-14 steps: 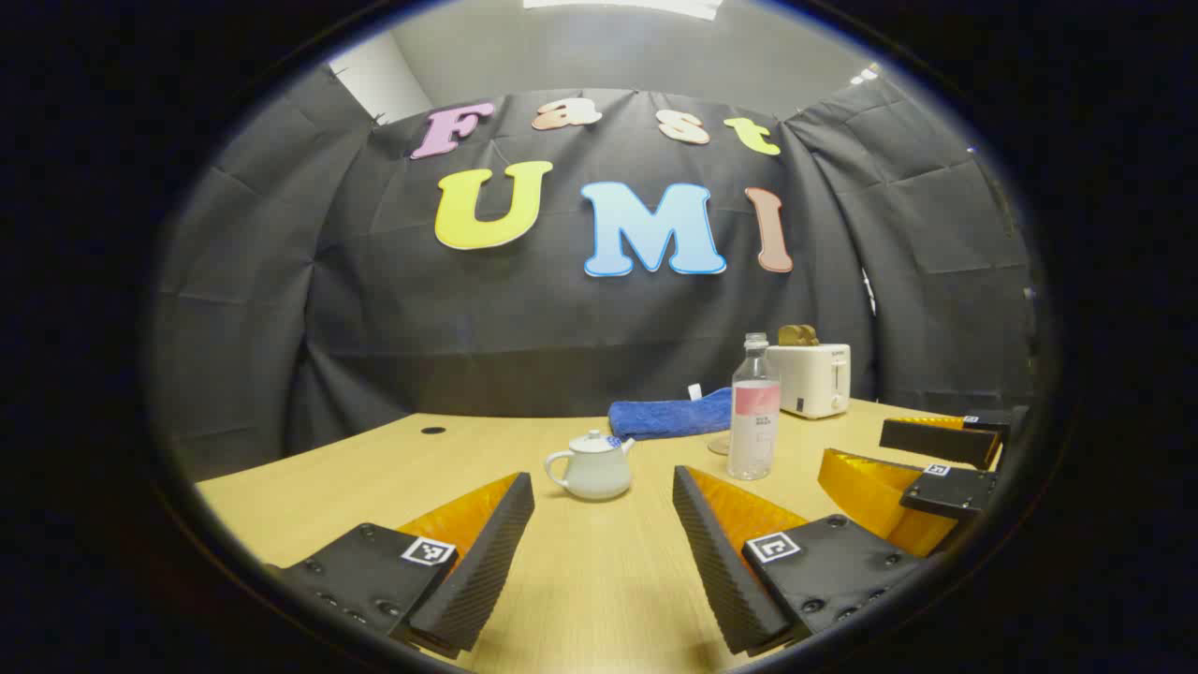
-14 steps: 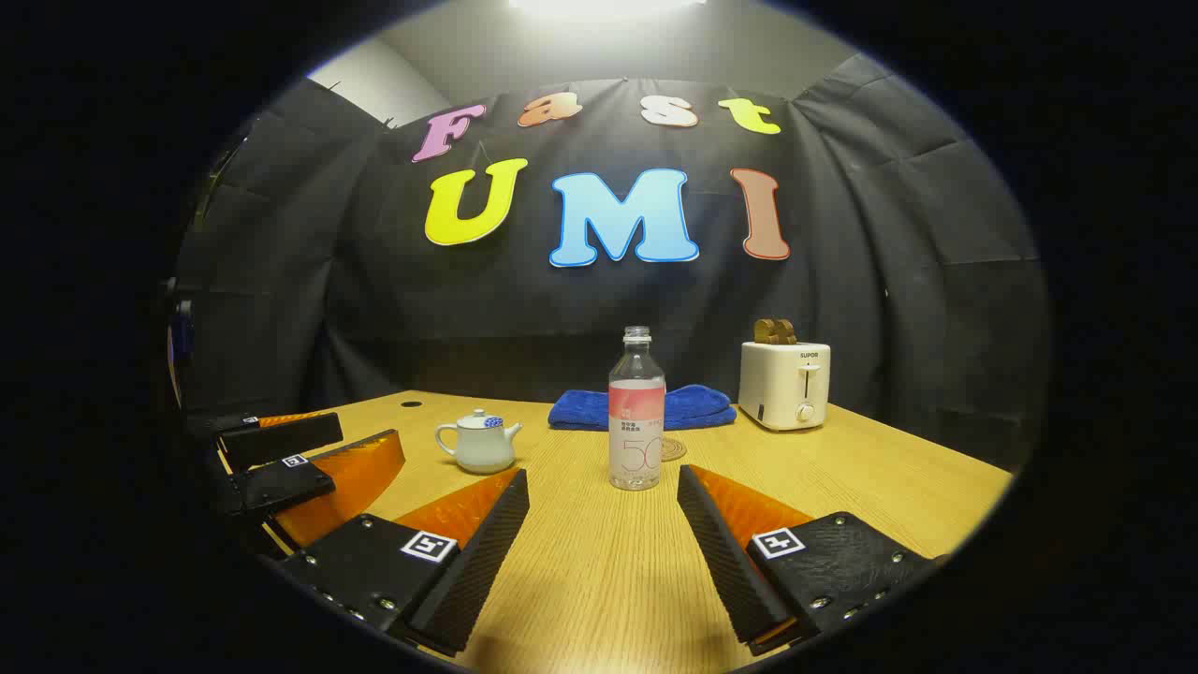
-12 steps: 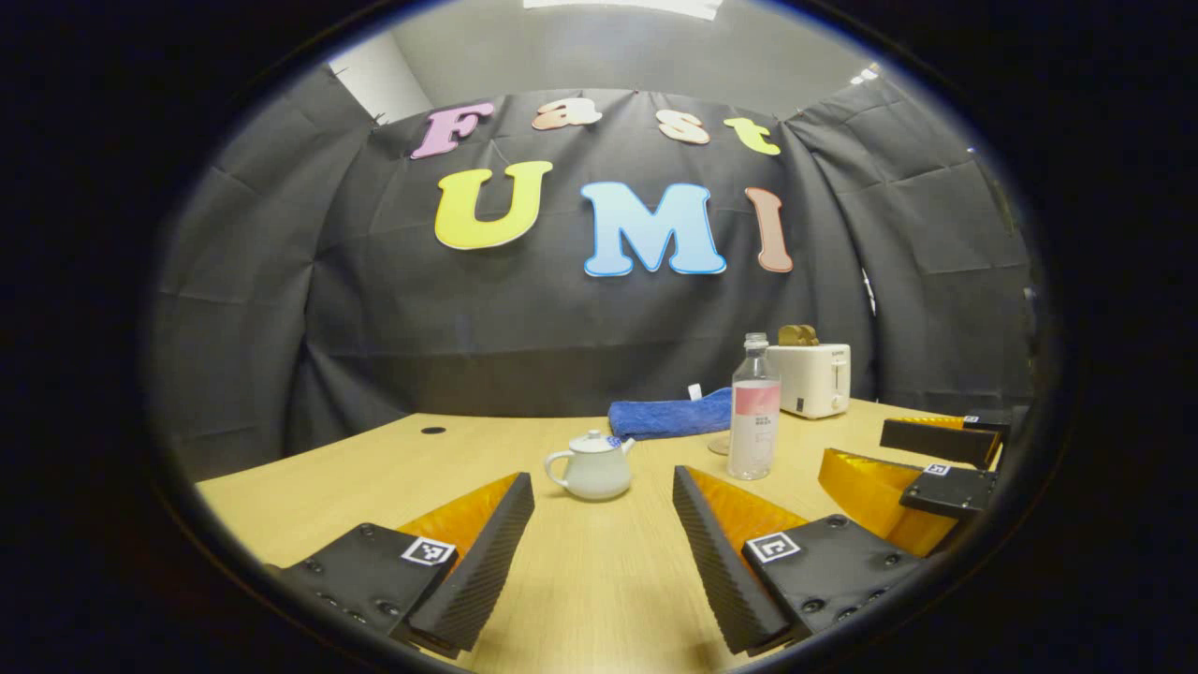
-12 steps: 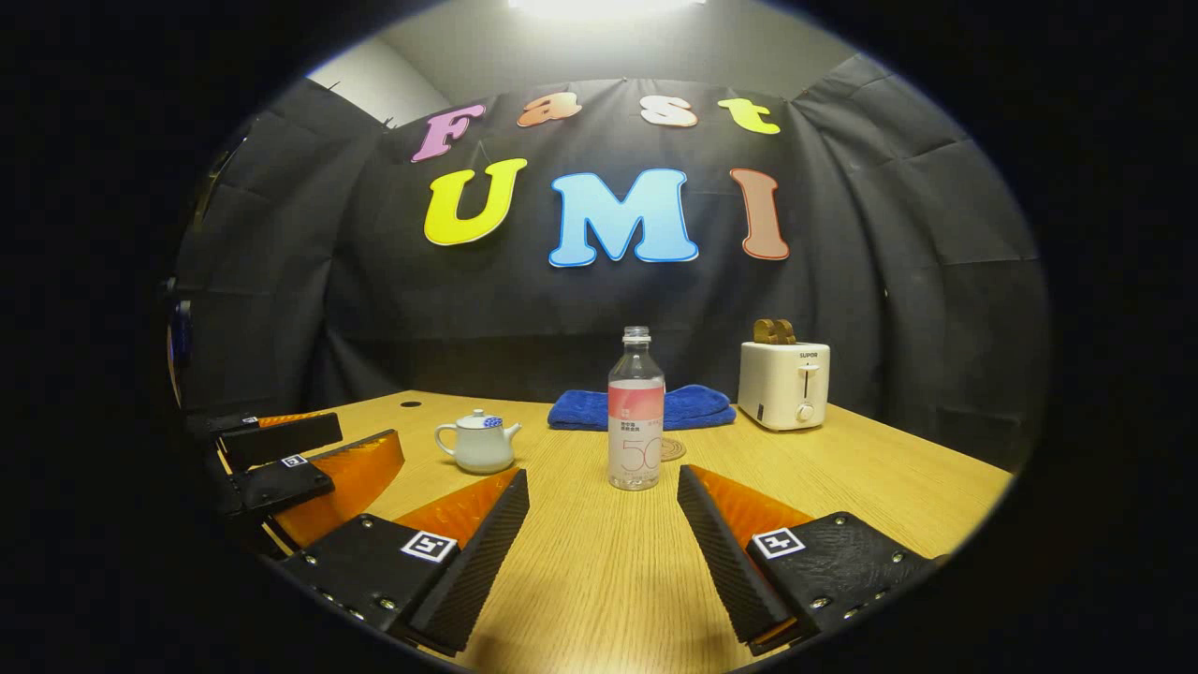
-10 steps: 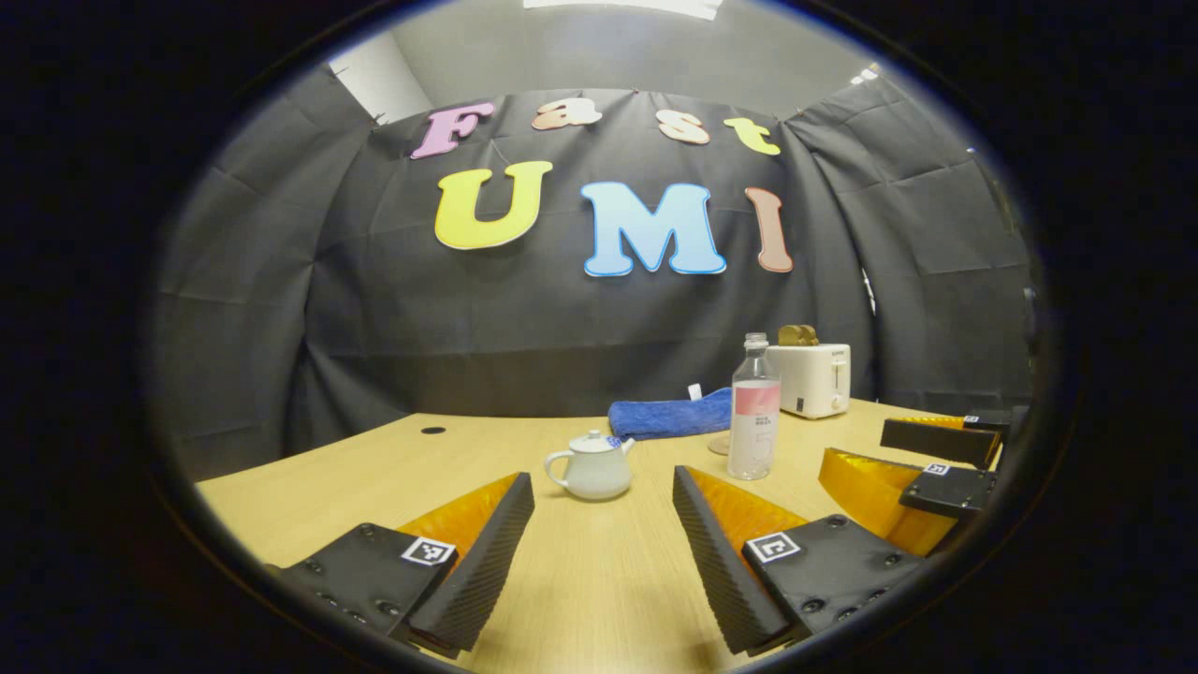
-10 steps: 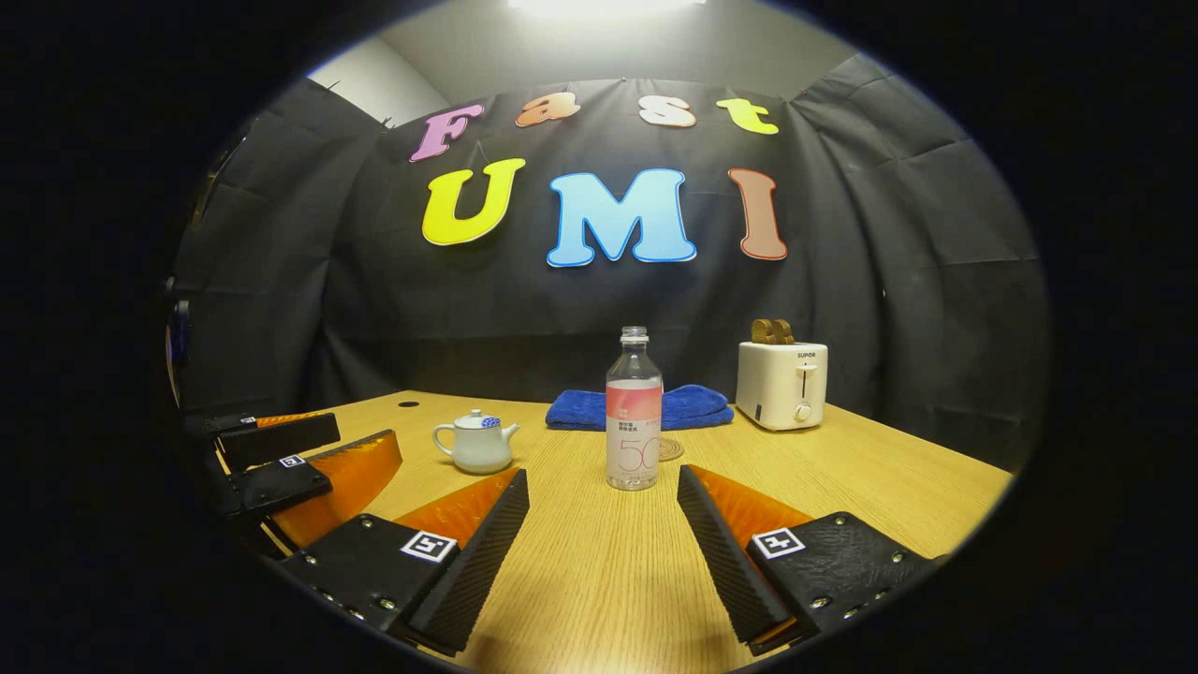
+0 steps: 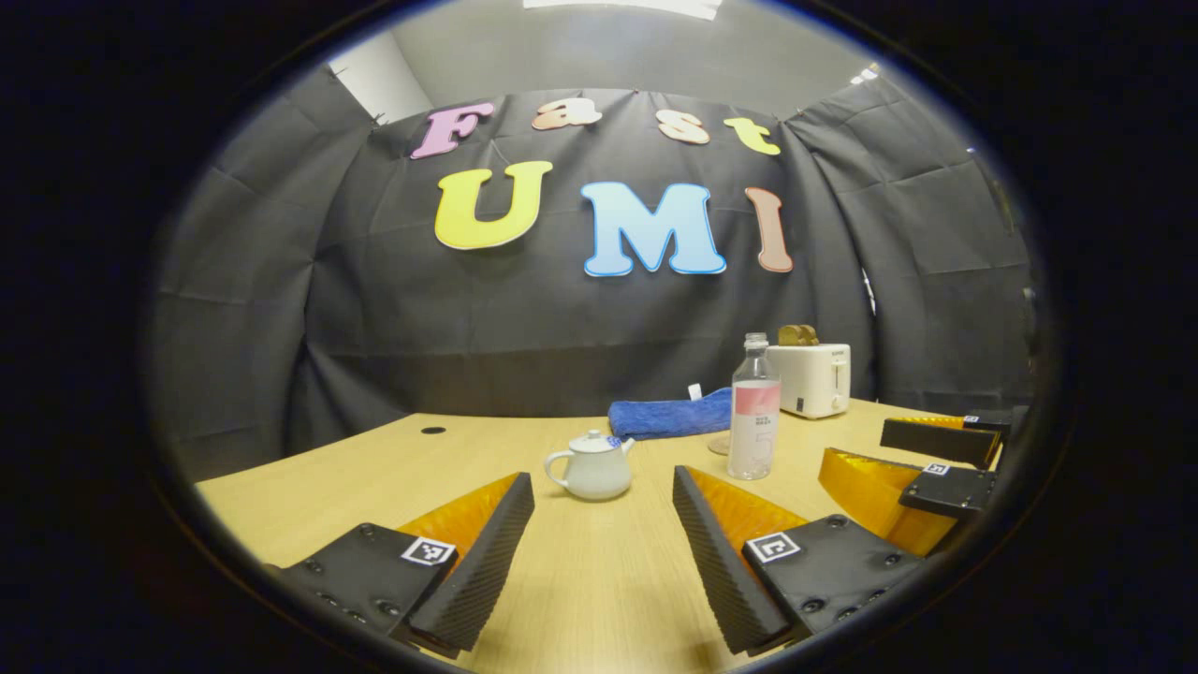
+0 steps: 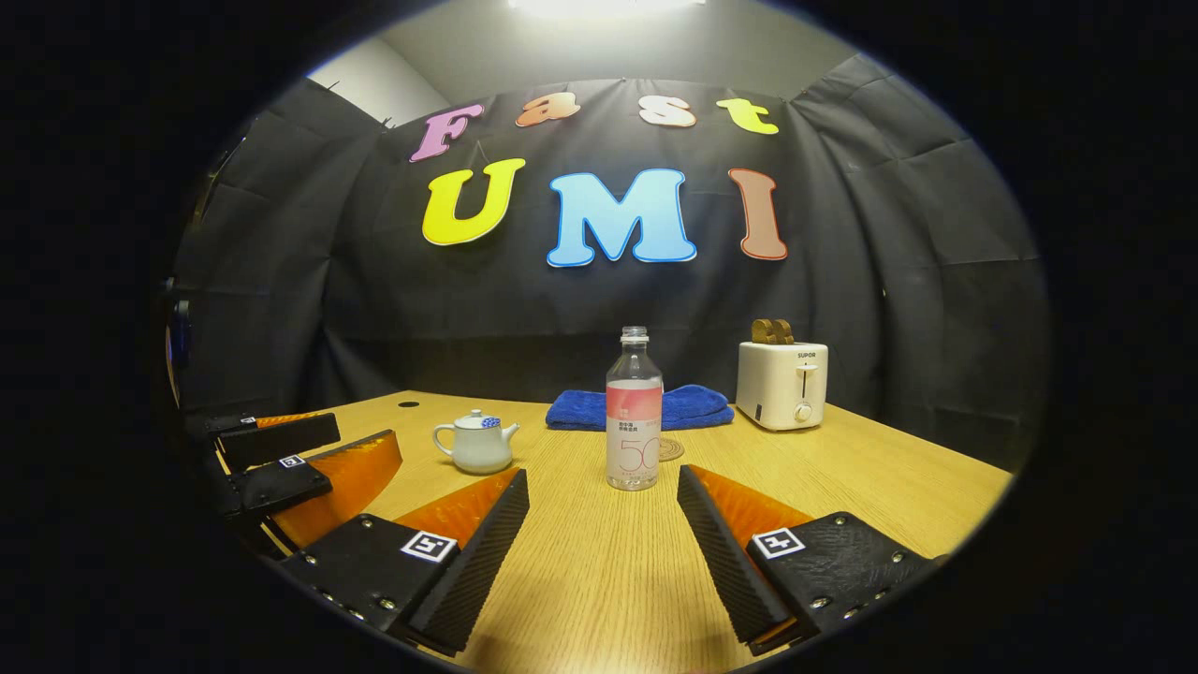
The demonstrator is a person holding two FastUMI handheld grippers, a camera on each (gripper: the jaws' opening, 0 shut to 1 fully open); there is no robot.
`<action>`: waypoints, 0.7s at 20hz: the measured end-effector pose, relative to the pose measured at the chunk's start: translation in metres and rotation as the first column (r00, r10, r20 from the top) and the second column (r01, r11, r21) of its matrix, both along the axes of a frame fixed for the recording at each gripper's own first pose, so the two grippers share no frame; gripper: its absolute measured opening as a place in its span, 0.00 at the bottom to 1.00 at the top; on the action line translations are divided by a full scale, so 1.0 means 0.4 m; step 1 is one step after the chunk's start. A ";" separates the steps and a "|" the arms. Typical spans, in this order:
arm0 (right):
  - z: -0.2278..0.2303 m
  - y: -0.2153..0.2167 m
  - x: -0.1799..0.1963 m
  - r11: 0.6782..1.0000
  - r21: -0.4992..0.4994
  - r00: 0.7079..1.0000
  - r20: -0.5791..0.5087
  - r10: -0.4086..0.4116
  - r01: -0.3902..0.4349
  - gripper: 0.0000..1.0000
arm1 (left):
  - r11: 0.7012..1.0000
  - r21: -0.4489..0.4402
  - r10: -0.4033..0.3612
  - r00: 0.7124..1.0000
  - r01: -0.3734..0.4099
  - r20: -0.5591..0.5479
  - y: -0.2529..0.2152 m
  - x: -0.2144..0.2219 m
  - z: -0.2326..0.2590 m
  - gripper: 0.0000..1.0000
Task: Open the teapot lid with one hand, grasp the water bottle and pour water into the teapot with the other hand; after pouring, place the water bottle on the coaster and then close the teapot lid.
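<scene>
wood-grain table (image 8: pixel 842 487) is seen under both grippers, with black cloth hung behind it. the left gripper (image 7: pixel 604 491) is held low over the table with its jaws spread wide and nothing between them; the teapot (image 7: pixel 591 465) is seen just ahead of the gap, slightly toward the left finger, upright with its lid on, spout pointed right and handle left in the left gripper view. the right gripper (image 8: pixel 604 487) is likewise held with jaws spread and empty; the water bottle (image 8: pixel 634 412) is found straight ahead of the gap, apart from both fingers, standing upright with its long axis vertical and uncapped neck up. a round coaster (image 8: pixel 670 449) is partly hidden just behind the bottle. farther back a blue towel (image 8: pixel 688 407) and a white toaster (image 8: pixel 781 384) are placed.
</scene>
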State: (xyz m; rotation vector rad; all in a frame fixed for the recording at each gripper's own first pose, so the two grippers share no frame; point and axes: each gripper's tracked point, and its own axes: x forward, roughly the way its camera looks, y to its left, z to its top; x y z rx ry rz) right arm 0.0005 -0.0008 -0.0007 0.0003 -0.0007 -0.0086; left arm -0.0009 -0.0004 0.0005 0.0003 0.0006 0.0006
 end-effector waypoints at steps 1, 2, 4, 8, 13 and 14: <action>-0.001 0.000 0.000 1.000 0.000 1.000 0.000 0.000 0.000 0.99 | 1.000 0.001 0.000 1.000 0.000 0.000 0.000 0.000 0.001 0.98; 0.000 0.000 0.000 1.000 0.001 1.000 0.000 0.000 0.000 0.99 | 1.000 0.000 -0.003 1.000 0.003 -0.001 -0.003 0.002 -0.001 0.98; -0.001 -0.001 0.001 1.000 0.001 1.000 -0.002 0.000 0.000 0.99 | 1.000 0.002 -0.004 1.000 0.004 -0.002 -0.004 0.003 -0.001 0.98; -0.002 -0.016 0.003 0.999 0.002 0.999 -0.006 -0.039 0.039 0.99 | 1.000 0.002 -0.008 1.000 0.008 -0.004 -0.006 0.003 -0.003 0.98; -0.002 -0.005 0.019 0.999 0.001 0.999 -0.002 -0.034 0.034 0.99 | 1.000 0.001 0.014 1.000 -0.014 -0.002 0.003 0.009 -0.001 0.98; -0.001 0.003 0.027 1.000 0.000 1.000 -0.007 -0.018 0.018 0.99 | 1.000 0.000 0.010 1.000 -0.010 0.003 0.000 0.016 0.000 0.98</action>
